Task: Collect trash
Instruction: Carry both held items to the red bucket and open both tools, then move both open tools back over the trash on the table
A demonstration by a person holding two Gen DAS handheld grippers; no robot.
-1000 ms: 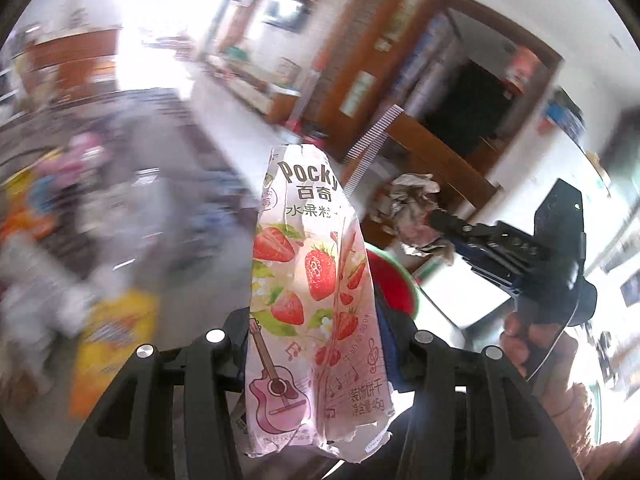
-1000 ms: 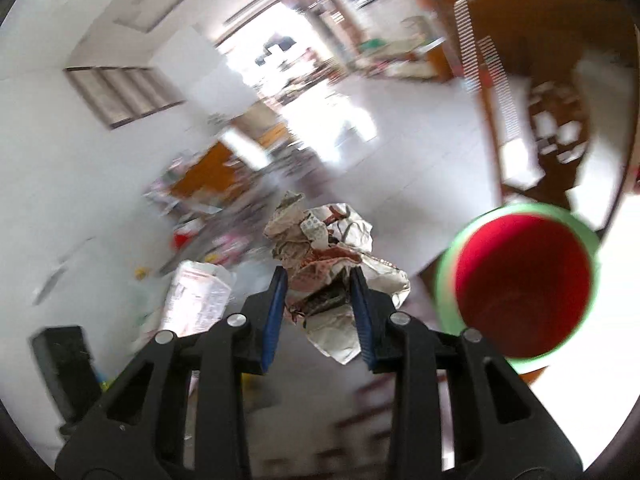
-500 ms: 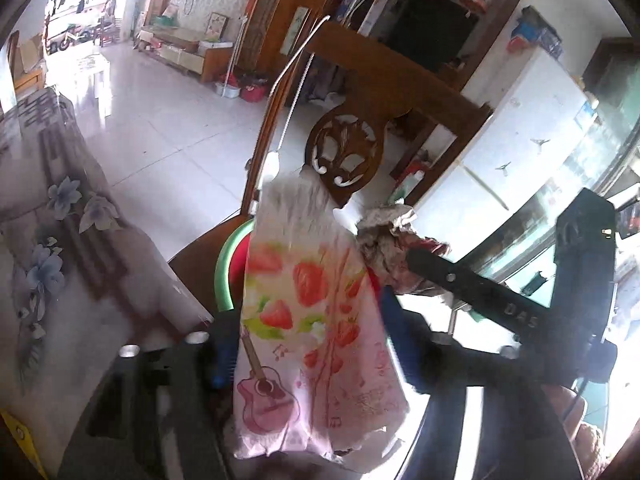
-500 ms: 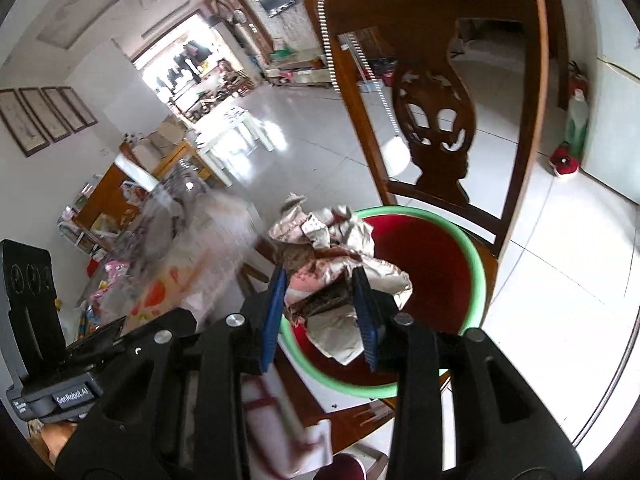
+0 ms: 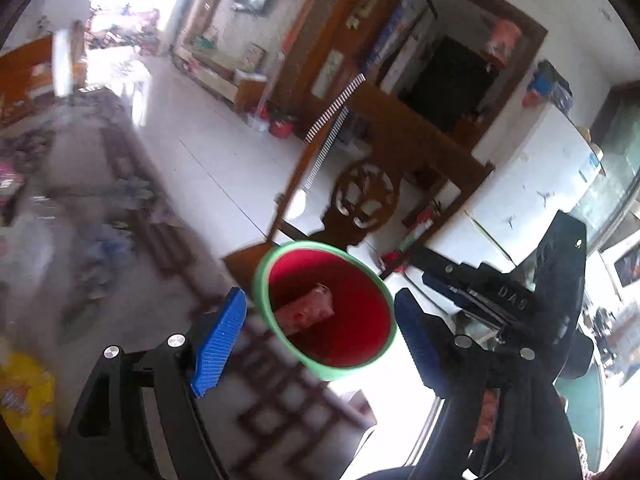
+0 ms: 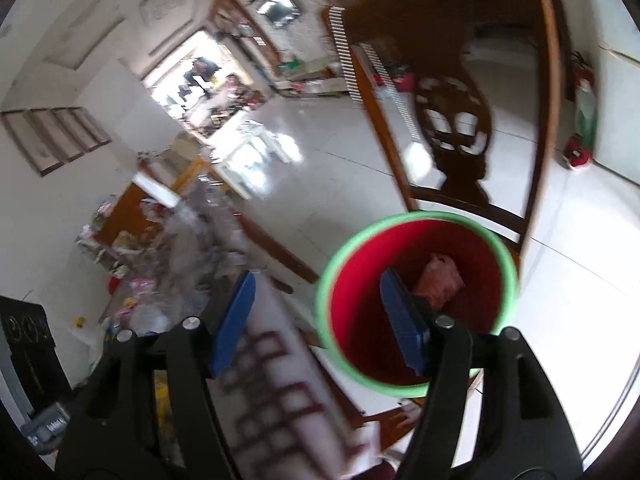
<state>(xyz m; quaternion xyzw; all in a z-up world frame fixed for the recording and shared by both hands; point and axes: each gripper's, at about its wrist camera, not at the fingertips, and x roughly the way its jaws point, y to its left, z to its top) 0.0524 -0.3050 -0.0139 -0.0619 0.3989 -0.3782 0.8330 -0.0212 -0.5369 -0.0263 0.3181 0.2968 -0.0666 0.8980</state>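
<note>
A red bin with a green rim (image 5: 260,280) stands on a wooden chair seat, just ahead of both grippers. Inside it lies a pink strawberry snack packet (image 5: 308,312), seen in the right wrist view as a pinkish lump (image 6: 440,280). My left gripper (image 5: 318,340) hangs over the bin's near rim, jaws opening, nothing between the blue pads. My right gripper (image 6: 318,320) is also opening and empty, its right finger over the bin mouth. It shows in the left wrist view as well (image 5: 426,270). The crumpled paper is not in sight.
The carved wooden chair back (image 5: 366,196) rises behind the bin. A table with a patterned cloth (image 5: 120,240) and scattered litter, including a yellow packet (image 5: 24,400), lies to the left. A white fridge (image 5: 532,200) stands at the right, with tiled floor (image 6: 340,152) beyond.
Both grippers opened. The snack packet left the left jaws and now lies in the bin; the crumpled paper left the right jaws. Both grippers came closer to the bin.
</note>
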